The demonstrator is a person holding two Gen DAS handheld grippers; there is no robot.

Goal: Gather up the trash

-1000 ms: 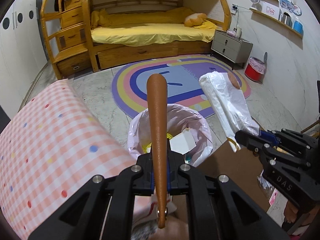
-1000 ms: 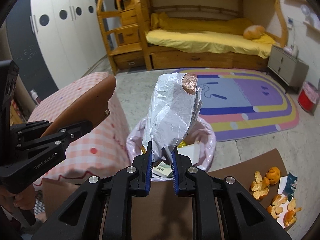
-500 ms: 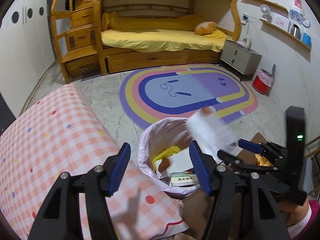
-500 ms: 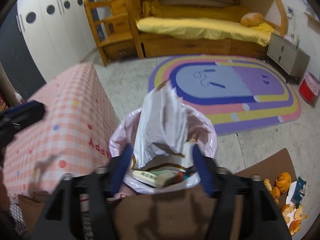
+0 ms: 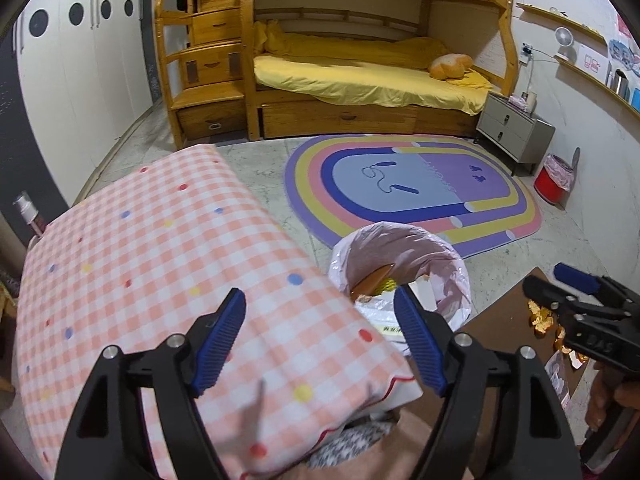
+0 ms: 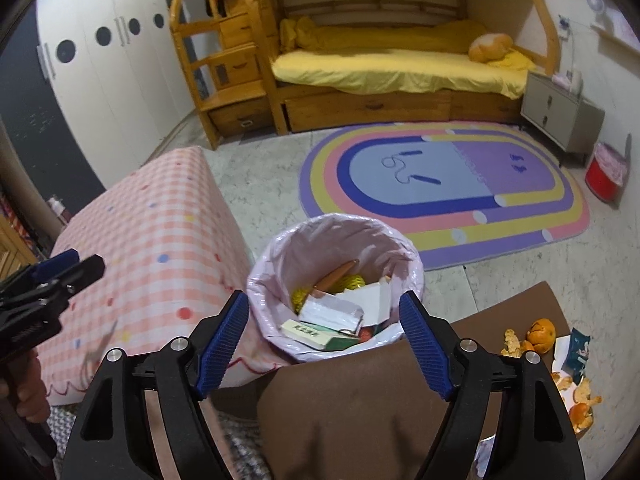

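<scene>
1. The round bin lined with a pale pink plastic bag [image 6: 336, 280] stands on the floor between the pink checked cloth with coloured dots [image 6: 160, 256] and the brown board [image 6: 360, 392]; in it lie a brown wooden stick [image 6: 336, 274], a white wrapper [image 6: 334, 312] and small boxes.
2. Your left gripper [image 5: 320, 340] has just been opening, nothing between its jaws.
3. Your right gripper [image 6: 324, 340] likewise, jaws wide and empty above the bin.
4. Orange peels [image 6: 540, 332] lie on the board's right.
</scene>
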